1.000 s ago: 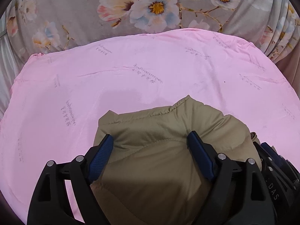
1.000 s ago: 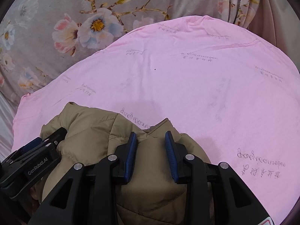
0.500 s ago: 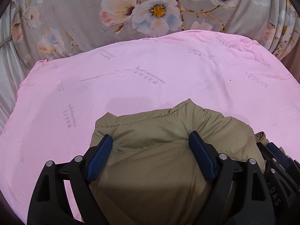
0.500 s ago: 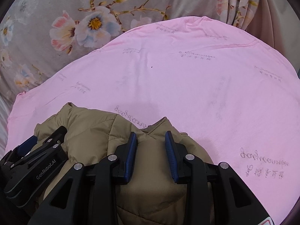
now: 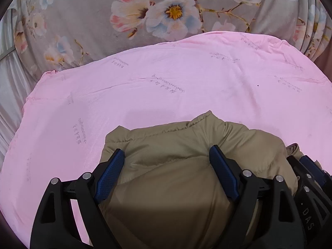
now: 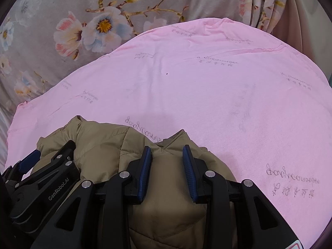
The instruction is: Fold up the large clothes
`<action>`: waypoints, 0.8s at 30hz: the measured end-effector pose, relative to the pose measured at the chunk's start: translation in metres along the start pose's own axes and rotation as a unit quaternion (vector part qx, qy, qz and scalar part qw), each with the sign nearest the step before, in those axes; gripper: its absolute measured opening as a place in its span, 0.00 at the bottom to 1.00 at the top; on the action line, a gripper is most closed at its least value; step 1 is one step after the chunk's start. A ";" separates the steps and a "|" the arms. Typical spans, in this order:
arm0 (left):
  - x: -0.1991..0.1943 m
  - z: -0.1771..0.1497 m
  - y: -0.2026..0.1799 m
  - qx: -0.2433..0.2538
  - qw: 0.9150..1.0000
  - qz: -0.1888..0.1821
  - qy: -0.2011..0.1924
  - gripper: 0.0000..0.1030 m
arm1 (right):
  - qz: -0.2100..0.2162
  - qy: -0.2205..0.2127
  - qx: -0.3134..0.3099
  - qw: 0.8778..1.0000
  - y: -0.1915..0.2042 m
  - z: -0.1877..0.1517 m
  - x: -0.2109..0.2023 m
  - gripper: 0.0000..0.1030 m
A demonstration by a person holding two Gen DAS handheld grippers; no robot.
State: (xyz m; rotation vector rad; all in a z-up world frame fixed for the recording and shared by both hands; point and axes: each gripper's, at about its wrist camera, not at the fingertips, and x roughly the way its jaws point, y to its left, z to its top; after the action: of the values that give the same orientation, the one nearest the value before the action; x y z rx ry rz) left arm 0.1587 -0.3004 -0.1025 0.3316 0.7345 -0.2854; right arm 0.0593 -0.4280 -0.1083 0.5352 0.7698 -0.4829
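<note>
A khaki padded jacket lies bunched at the near edge of a pink sheet. My left gripper stands wide, with a thick bulge of the jacket filling the gap and both blue pads pressed into it. In the right wrist view the jacket shows its collar points. My right gripper is narrowly shut on a fold beside that collar. The two grippers sit side by side: the left gripper shows at the lower left there, and the right gripper at the left wrist view's right edge.
The pink sheet, printed with faint script, spreads wide beyond the jacket. Behind it rises grey floral fabric, also grey floral fabric. Pleated curtain folds hang at the far right.
The left gripper has tilted slightly, so the sheet and the jacket sit a little differently in its view. Both grips on the jacket look the same. The right gripper has not moved.
</note>
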 end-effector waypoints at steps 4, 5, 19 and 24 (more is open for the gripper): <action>-0.010 -0.001 0.018 -0.018 0.999 -0.047 0.012 0.81 | 0.028 -0.002 0.004 1.000 -0.015 -0.003 -0.030 0.33; -0.017 -0.004 0.032 -0.032 0.997 -0.070 0.020 0.83 | 0.038 -0.010 0.006 0.999 -0.021 -0.006 -0.044 0.39; -0.044 -0.075 0.120 -0.149 0.940 -0.272 0.138 0.91 | 0.226 0.123 0.134 0.957 -0.105 -0.054 -0.055 0.72; -0.046 -0.098 0.108 -0.139 0.931 -0.307 0.140 0.96 | 0.252 0.115 0.119 0.953 -0.087 -0.076 -0.057 0.80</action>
State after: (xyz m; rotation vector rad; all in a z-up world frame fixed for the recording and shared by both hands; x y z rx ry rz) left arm 0.1069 -0.1579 -0.1177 -0.1445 1.1421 -0.7262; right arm -0.0665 -0.4357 -0.1349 0.9950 0.7646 -0.0341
